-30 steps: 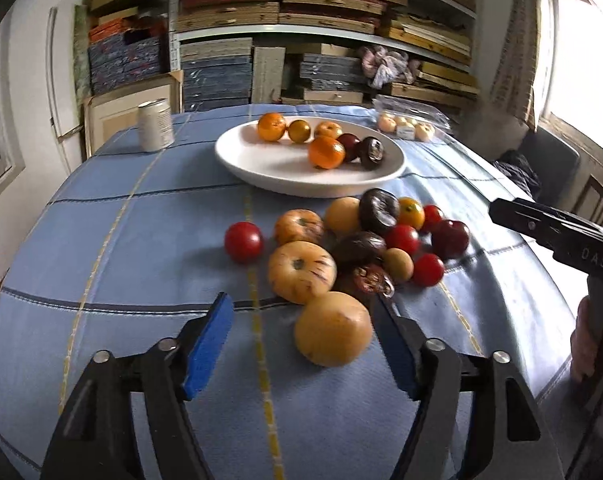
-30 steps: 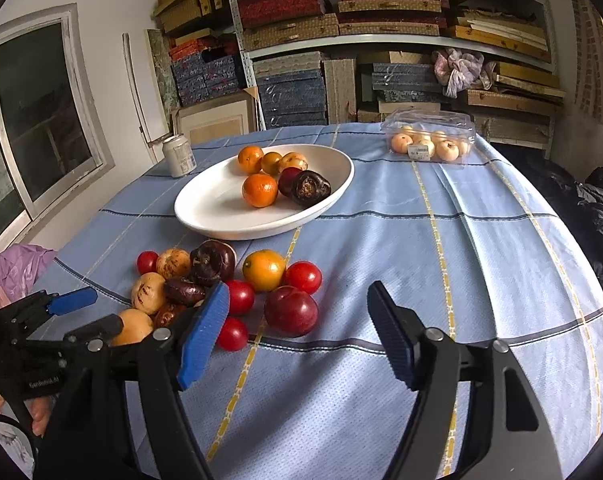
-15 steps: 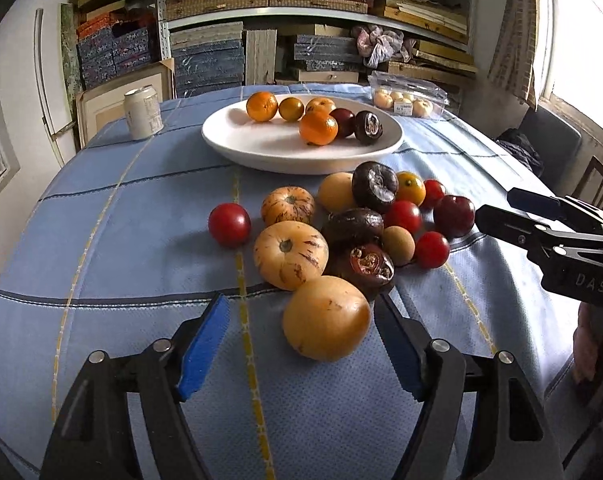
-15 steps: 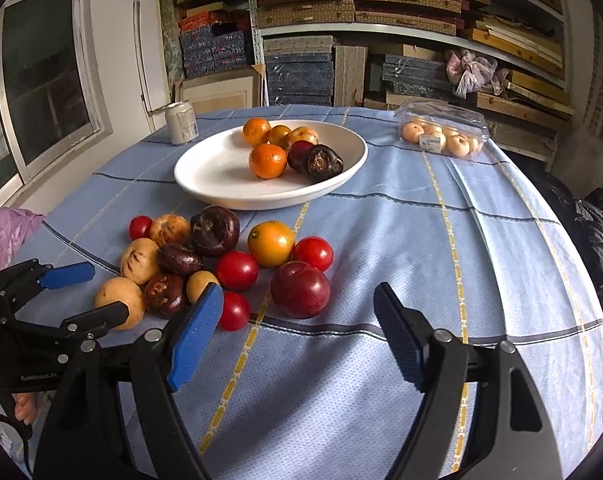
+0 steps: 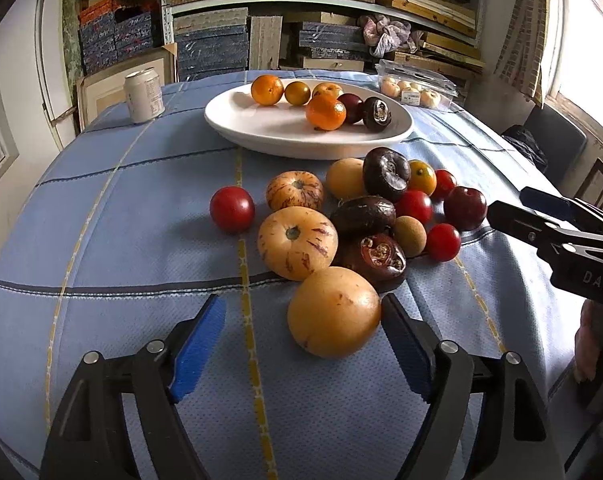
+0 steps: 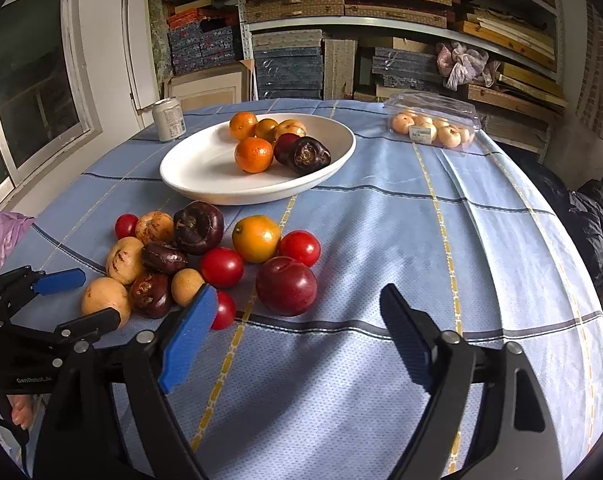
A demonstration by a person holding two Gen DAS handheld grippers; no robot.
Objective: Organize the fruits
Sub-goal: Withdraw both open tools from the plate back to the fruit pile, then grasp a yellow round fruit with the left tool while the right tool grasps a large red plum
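Left wrist: yellow fruit [image 5: 334, 317] btwn opening left tongs [image 5: 307, 350], touching right pad, unclamped.

Daylight via window [image 5: 589, 40], glare; fisheye-warped edges.

Left gripper [image 5: 303, 346] and right gripper [image 6: 297, 332] — jaws opening.

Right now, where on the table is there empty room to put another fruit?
Free: the blue cloth between the white plate and the clear fruit box, and the plate's near-left half. Crowded: the loose fruit pile below the plate.
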